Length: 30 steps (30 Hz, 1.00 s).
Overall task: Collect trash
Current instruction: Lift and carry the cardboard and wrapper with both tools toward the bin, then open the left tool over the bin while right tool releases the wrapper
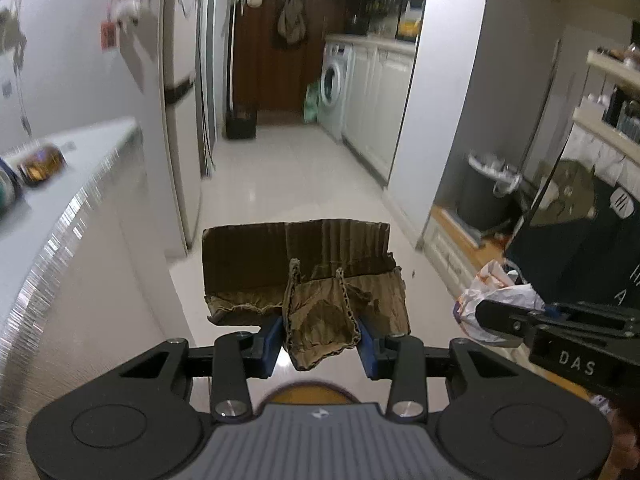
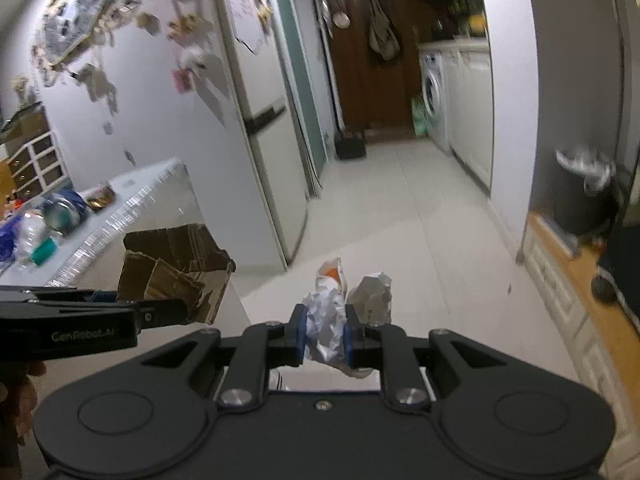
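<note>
Left gripper (image 1: 322,338), close under its own camera: blue pads pinch a crumpled fold of torn brown cardboard (image 1: 304,272). Jaws stand partway in, stopped by the thick corrugated wad. Most of the sheet juts forward, clear of the floor. Gripping the crushed fold looks deliberate: a flat edge would likely slip.

Right gripper (image 2: 324,338): jaws pressed tight on a crumpled white wrapper (image 2: 326,320) with an orange patch on top. Soft paper, so the pads nearly meet. It hangs in the air over the pale tile floor (image 2: 420,220).

Both pieces of trash are off the ground, 1 per gripper, side by side. My reading: pick-up is done and carrying to a bin remains.

Likely goal: dark bin (image 1: 486,196) with a pale liner folded over its rim, standing to the right against the grey wall, well apart from both loads.

Surroundings: counter (image 1: 80,184) on the left with jars and bottles, blurred. Fridge (image 2: 260,120) beyond it, then a washing machine (image 1: 334,84) and a brown door (image 1: 276,40) at the corridor's end.

Writing: "DAS" on the side of the right gripper, seen from the left wrist view. "GenRobot.AI", roughly, on the left gripper's side in the right wrist view; the last letters are unclear. Large pale letters on a dark panel at far right, cut off, unreadable.
</note>
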Motion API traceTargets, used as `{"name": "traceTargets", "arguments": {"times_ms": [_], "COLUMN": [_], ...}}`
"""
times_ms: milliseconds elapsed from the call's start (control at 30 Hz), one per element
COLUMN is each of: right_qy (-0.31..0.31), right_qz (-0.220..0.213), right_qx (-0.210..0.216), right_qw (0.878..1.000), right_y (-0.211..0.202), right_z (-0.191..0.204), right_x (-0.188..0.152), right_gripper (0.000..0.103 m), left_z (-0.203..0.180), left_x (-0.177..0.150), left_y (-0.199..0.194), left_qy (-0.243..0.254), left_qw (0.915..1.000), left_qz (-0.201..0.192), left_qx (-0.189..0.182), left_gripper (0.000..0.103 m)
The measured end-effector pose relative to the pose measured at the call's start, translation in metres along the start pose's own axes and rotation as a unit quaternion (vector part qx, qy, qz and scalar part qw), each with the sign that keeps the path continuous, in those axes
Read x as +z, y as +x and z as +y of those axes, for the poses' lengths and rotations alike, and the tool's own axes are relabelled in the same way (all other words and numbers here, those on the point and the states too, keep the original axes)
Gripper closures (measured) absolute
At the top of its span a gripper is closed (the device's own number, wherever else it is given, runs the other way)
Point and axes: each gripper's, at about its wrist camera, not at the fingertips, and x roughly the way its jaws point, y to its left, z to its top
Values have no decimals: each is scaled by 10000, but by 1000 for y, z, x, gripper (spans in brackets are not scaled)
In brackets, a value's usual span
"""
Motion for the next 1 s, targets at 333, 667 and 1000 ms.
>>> {"name": "traceTargets", "arguments": {"times_ms": [333, 667, 1000], "right_qy": [451, 511, 589], "right_qz": [1061, 2063, 2771], "right_qx": [-99, -122, -88], "right_qw": [9933, 9771, 9590], "right_y": [86, 169, 224], "right_z": [-14, -22, -35], "right_x": [-46, -76, -102], "right_gripper": [85, 85, 84], "left_z": [18, 39, 62], "left_x": [-26, -56, -86], "left_y": [94, 188, 244], "left_qy": [-97, -264, -674], "left_qw": [9943, 9781, 9605], "left_qz": [1062, 2061, 2699], "left_qx": [61, 116, 13], "left_gripper": [62, 62, 62]}}
